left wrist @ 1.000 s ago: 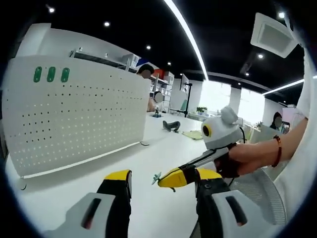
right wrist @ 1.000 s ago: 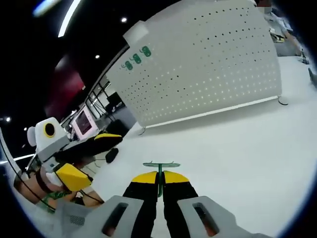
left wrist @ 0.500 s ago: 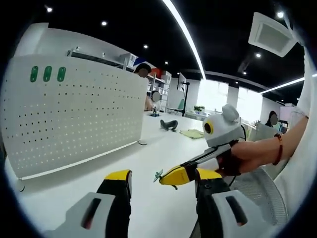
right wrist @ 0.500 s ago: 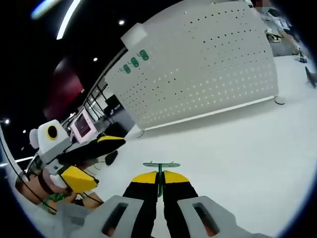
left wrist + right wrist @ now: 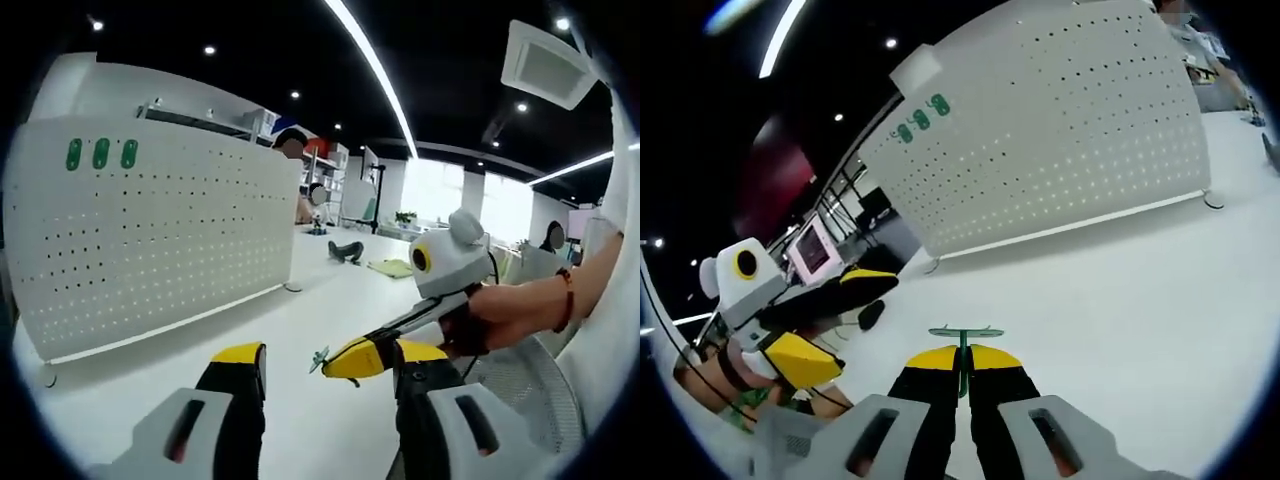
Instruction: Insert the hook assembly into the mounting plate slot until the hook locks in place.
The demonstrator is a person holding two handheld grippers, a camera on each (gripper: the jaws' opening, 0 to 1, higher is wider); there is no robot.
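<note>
My right claw (image 5: 961,368) is clenched on the green hook (image 5: 962,338) by its stem; thin, light, probably bendable. My left claw (image 5: 325,375) is released. The pegboard plate (image 5: 1060,140) stands upright along the tabletop's (image 5: 1120,300) far edge.

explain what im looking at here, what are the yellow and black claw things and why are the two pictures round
Each picture comes from a fisheye camera riding on a hand-held gripper that a person carries, one in each hand; there is no robot arm. The left gripper view looks along the open left gripper; the other one, entering from the right, is the right gripper. In the right gripper view, that gripper's yellow-tipped black jaws are shut on a small green plastic hook. Ahead stands a white perforated pegboard panel upright on the white table, with three green hooks already near one upper corner. The held hook has not reached the panel.
</note>
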